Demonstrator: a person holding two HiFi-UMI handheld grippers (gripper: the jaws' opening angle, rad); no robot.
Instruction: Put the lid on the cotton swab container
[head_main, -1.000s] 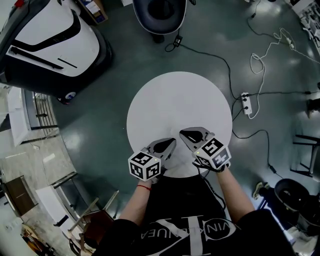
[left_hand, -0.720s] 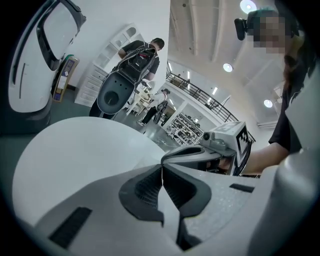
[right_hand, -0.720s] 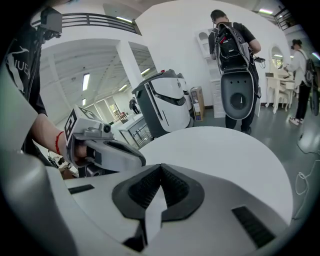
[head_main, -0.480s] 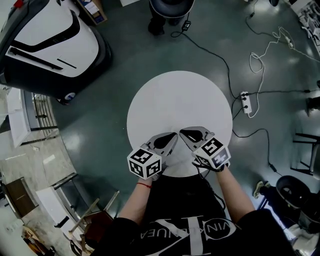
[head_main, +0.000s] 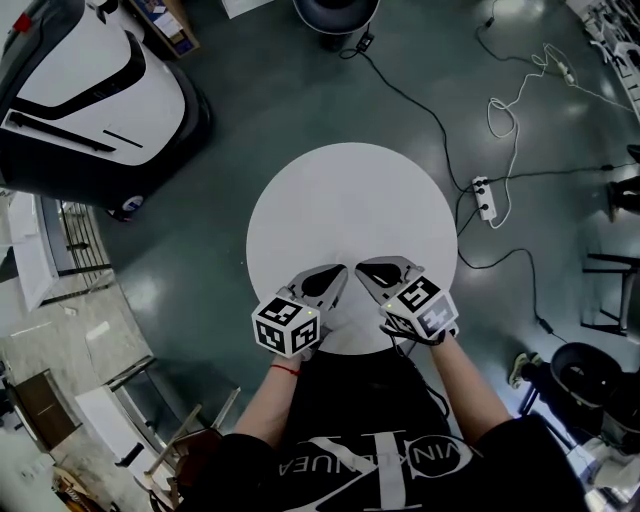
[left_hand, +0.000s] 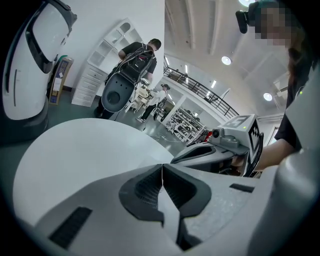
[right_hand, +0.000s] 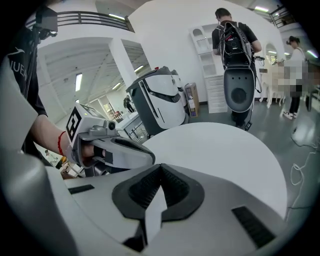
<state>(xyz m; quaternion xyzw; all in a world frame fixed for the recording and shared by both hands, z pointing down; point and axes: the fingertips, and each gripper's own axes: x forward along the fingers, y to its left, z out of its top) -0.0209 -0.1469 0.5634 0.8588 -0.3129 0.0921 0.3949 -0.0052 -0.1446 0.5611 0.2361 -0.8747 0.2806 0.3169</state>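
Note:
No cotton swab container and no lid show in any view. The round white table (head_main: 350, 200) is bare. My left gripper (head_main: 341, 269) rests over the table's near edge, shut, with nothing between its jaws. My right gripper (head_main: 361, 266) sits just beside it, also shut and empty. The two tips almost meet. In the left gripper view the left gripper (left_hand: 162, 165) shows closed pads, with the right gripper (left_hand: 212, 151) lying to the right. In the right gripper view the right gripper (right_hand: 160, 167) is closed, with the left gripper (right_hand: 122, 150) at its left.
A large white and black machine (head_main: 90, 80) stands on the floor at the far left. A power strip (head_main: 481, 198) and cables lie on the floor to the right. A person beside a dark pod-shaped machine (right_hand: 239, 95) stands beyond the table.
My left gripper has edged up and right, closer to the right gripper's tip. The dark machine beyond the table has moved farther away. Both grippers stay shut.

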